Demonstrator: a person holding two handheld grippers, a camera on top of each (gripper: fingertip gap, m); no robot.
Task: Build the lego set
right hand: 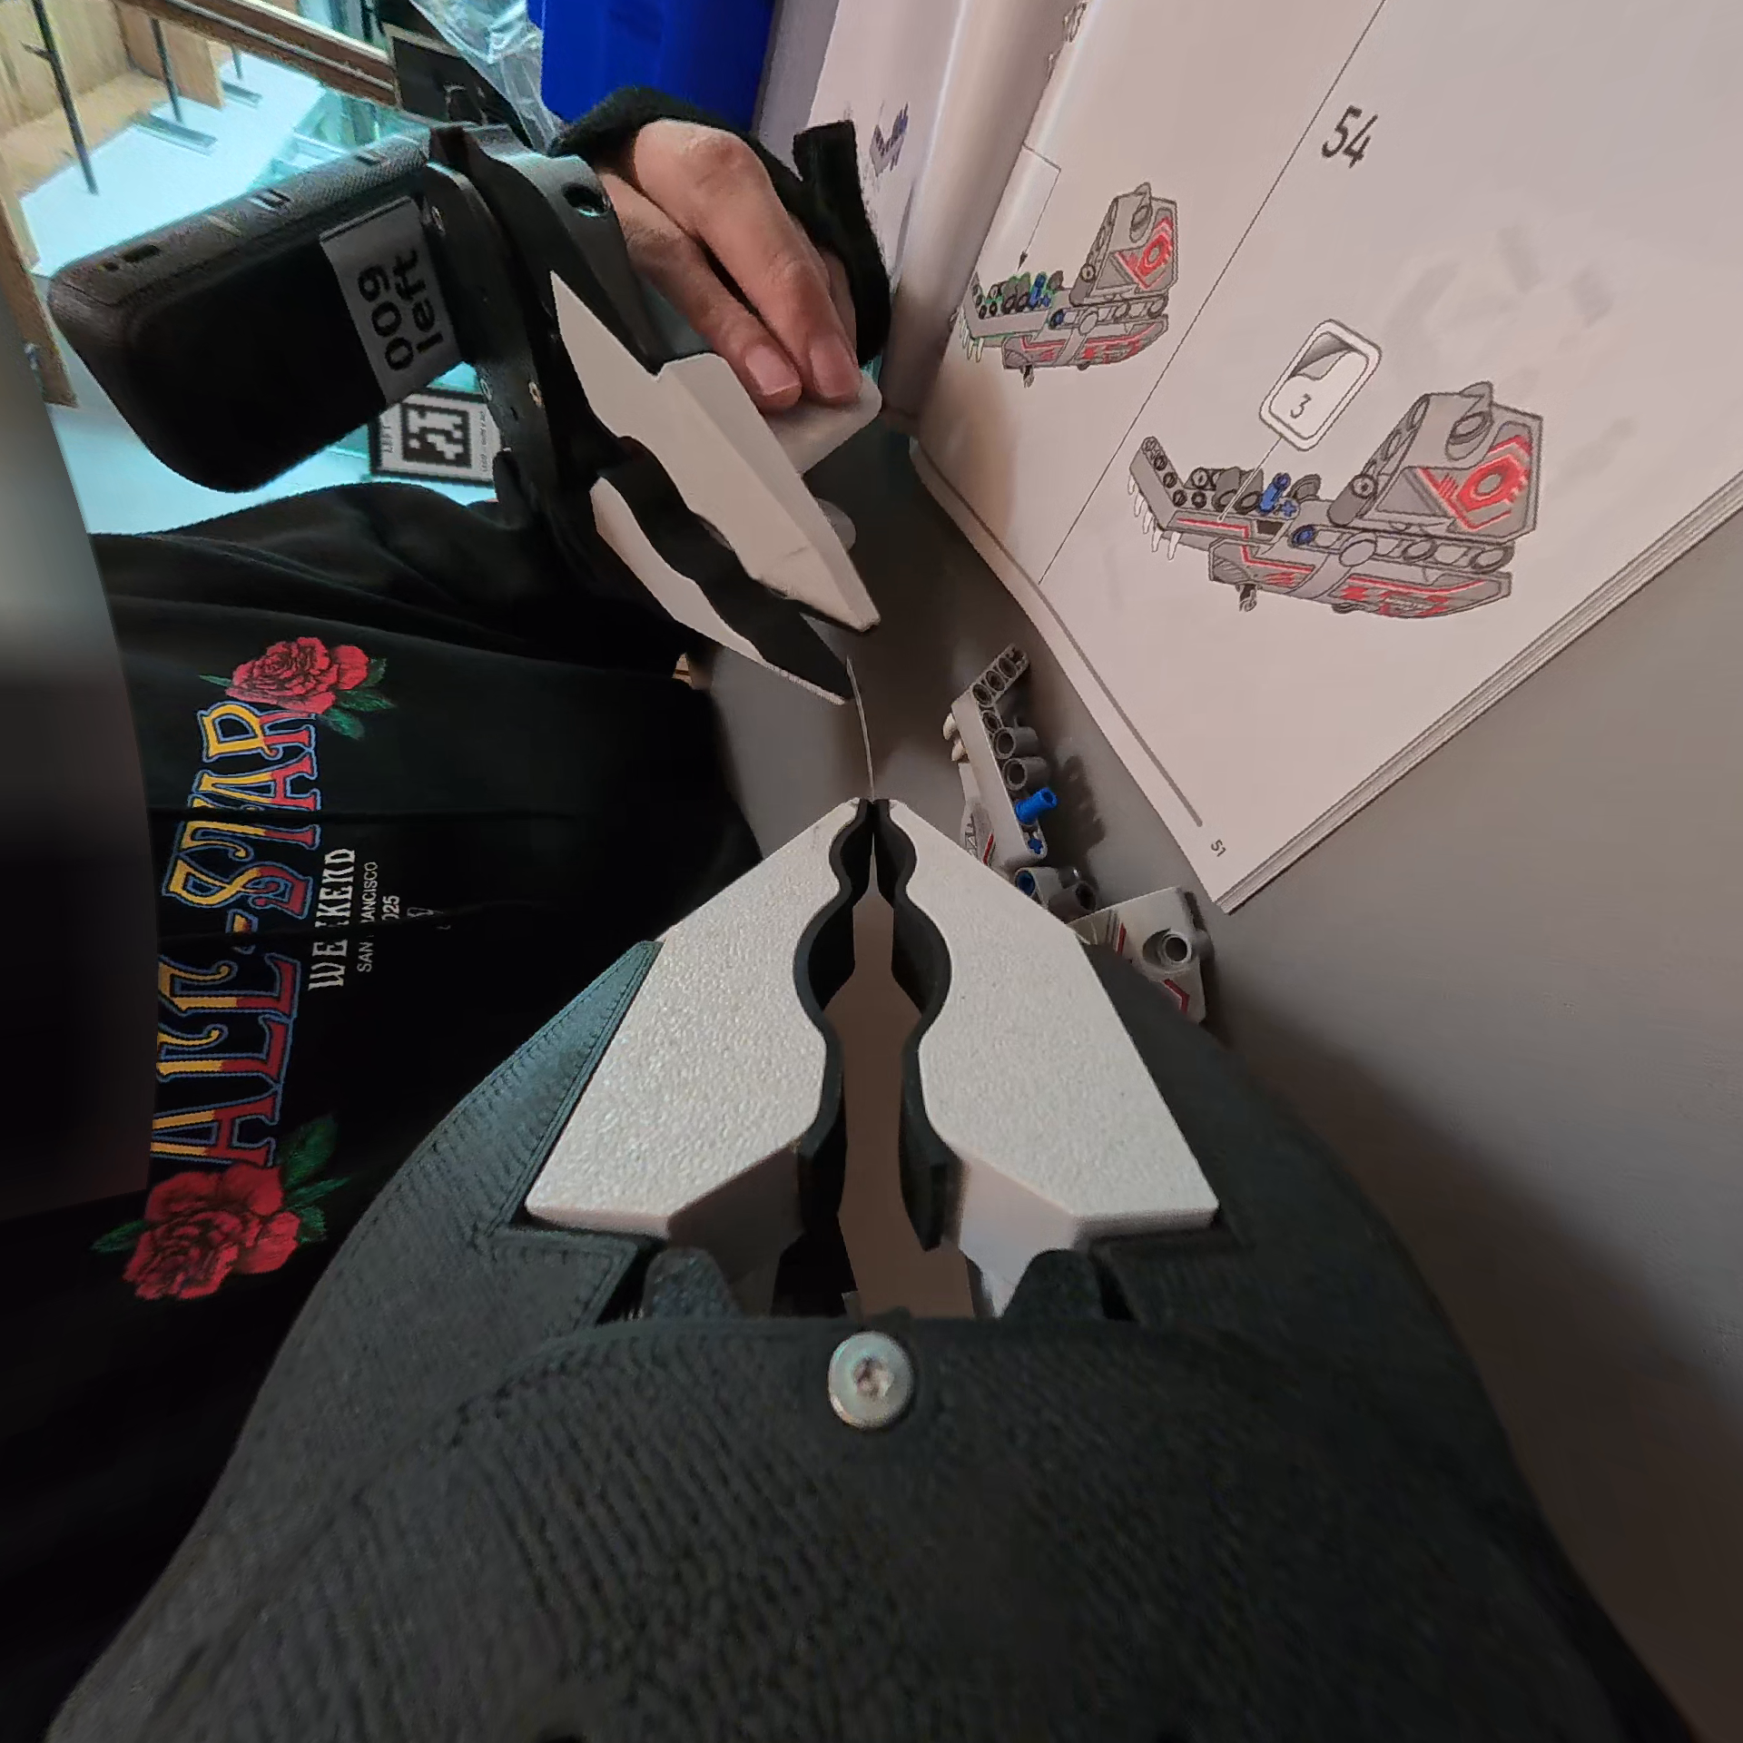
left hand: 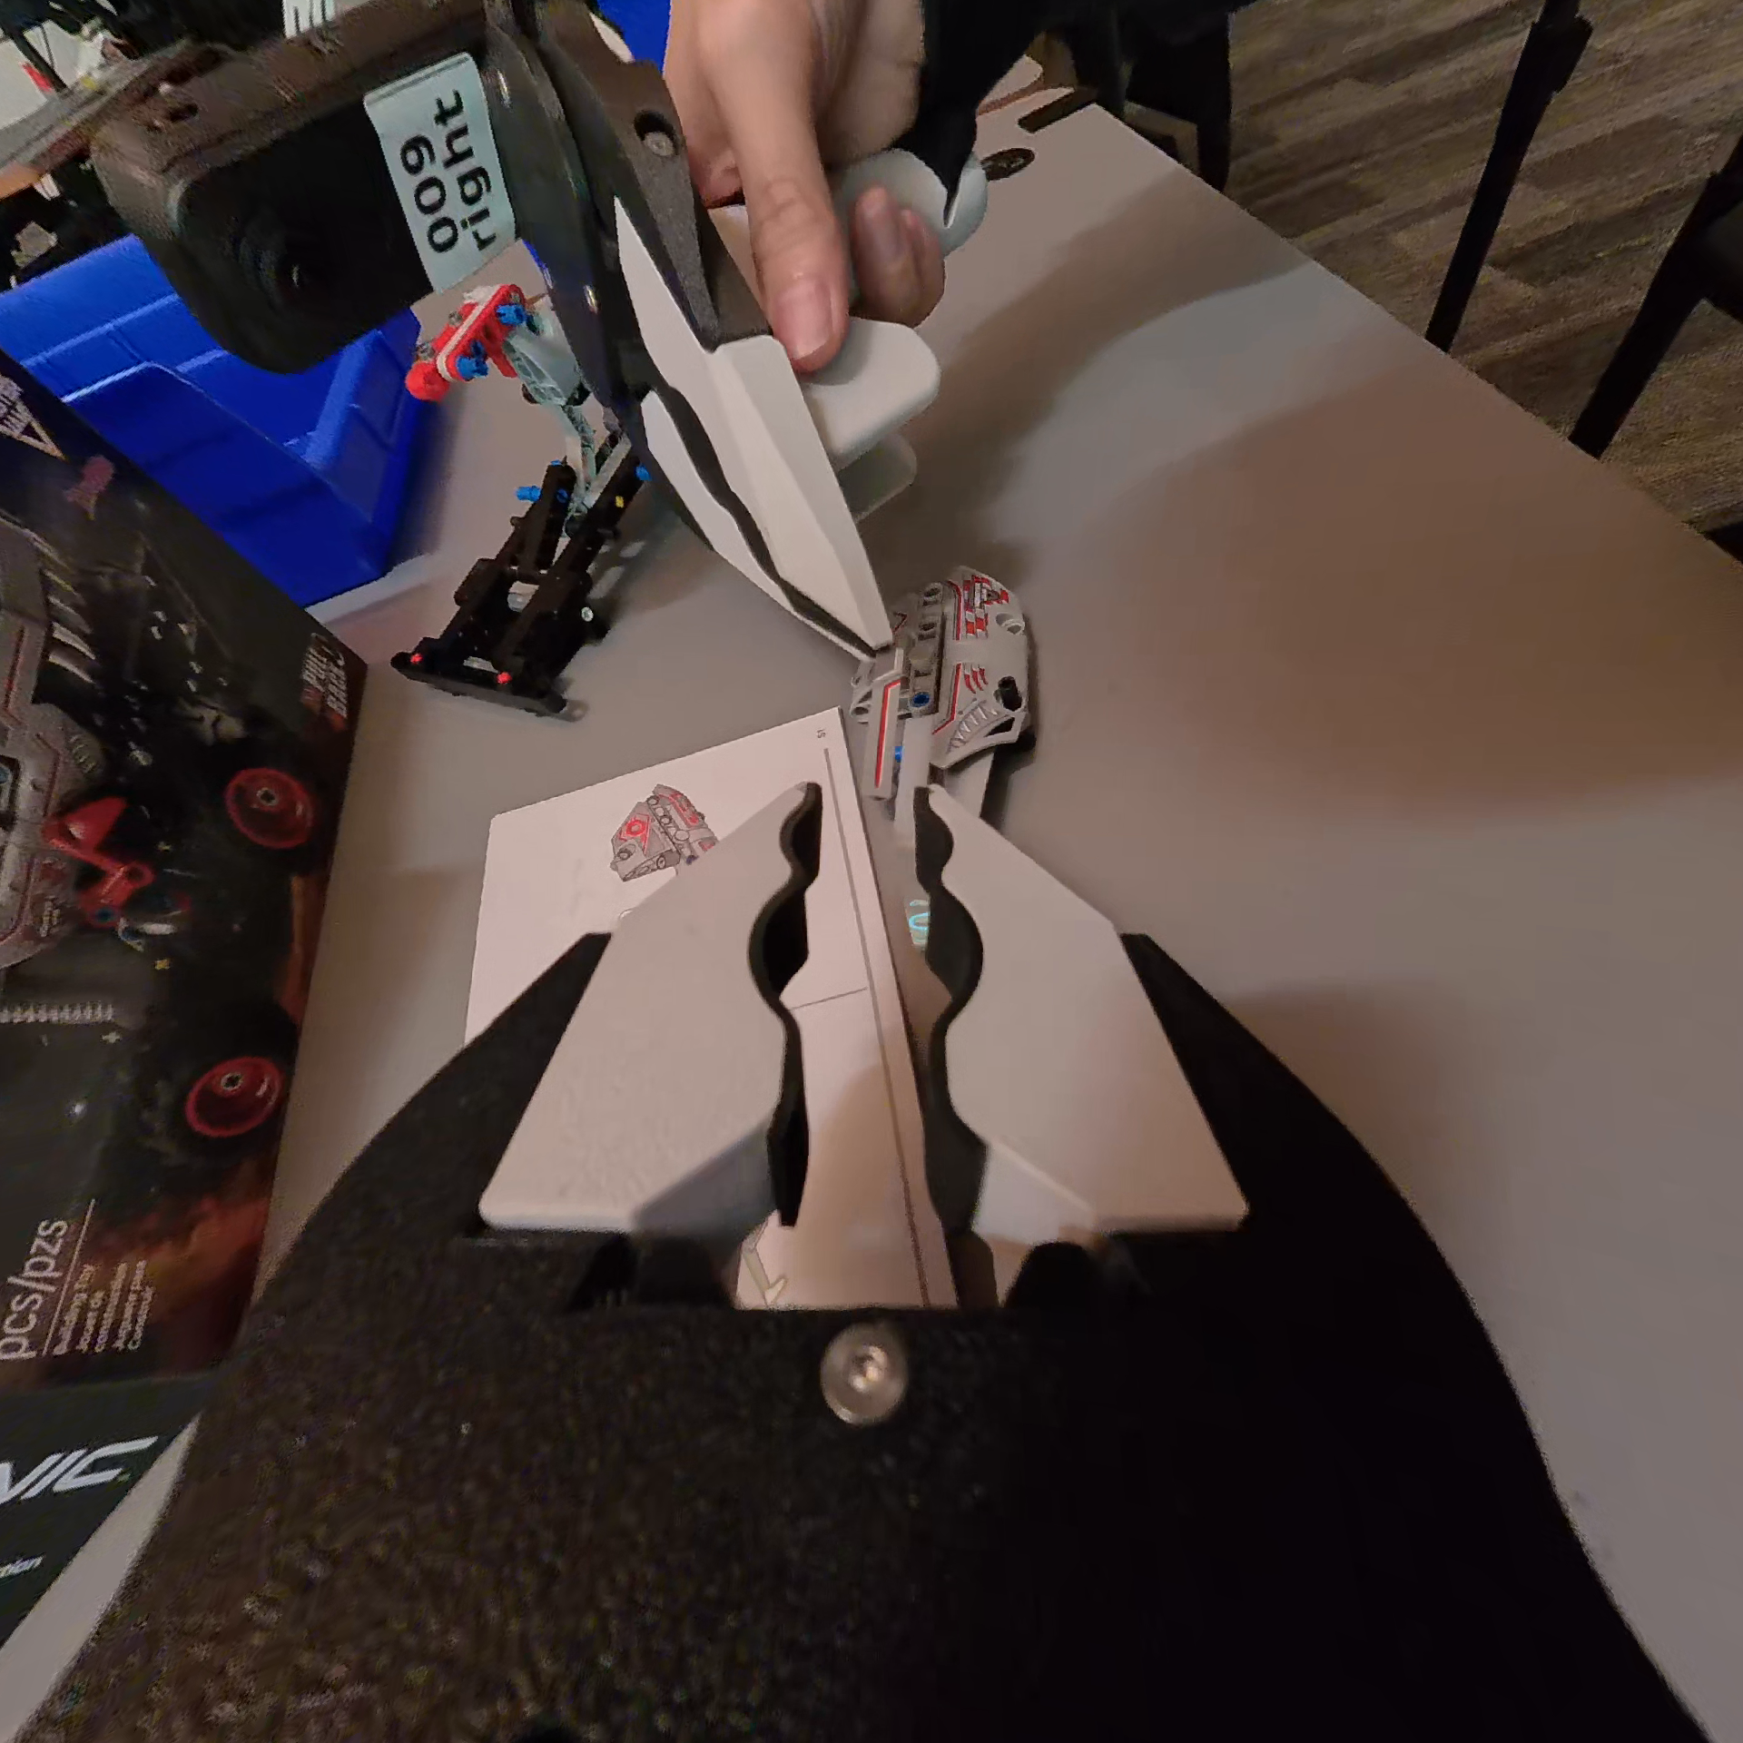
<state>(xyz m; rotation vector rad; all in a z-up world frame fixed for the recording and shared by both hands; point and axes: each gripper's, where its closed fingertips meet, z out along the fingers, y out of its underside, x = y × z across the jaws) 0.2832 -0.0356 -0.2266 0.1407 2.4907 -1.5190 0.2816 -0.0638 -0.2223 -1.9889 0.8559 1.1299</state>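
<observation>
Dark cardboard of the set's box (left hand: 141,849) lies at the far left of the table (left hand: 1320,849), with a blue bin (left hand: 236,424) behind it. Next to these stands a black frame (left hand: 528,585) with red, blue and grey parts rising at its far end; it looks like a finished sub-assembly set aside. Further right the instruction booklet (left hand: 660,849) lies open, and the right wrist view shows a page where a numbered sticker goes onto a grey section. Over the booklet's edge, the left hand-held gripper (left hand: 868,821) has its jaws a narrow gap apart, with what seems a thin sheet edge-on in the gap; whether it is gripped I cannot tell. The right hand-held gripper (right hand: 868,806) has its tips pressed together on a thin pale strip (right hand: 863,736), which runs up toward the left one's tips. Just beside both lies the grey jaw-like section (left hand: 953,679), resting on the table against the booklet's corner, with red-marked panels, blue pins and small white teeth. Several of its panels already carry red markings. By my reading the build is well past its middle. The strip is probably the next sticker, not yet applied. Joining this section to the black frame, and fitting any wheels, appears still to come.
</observation>
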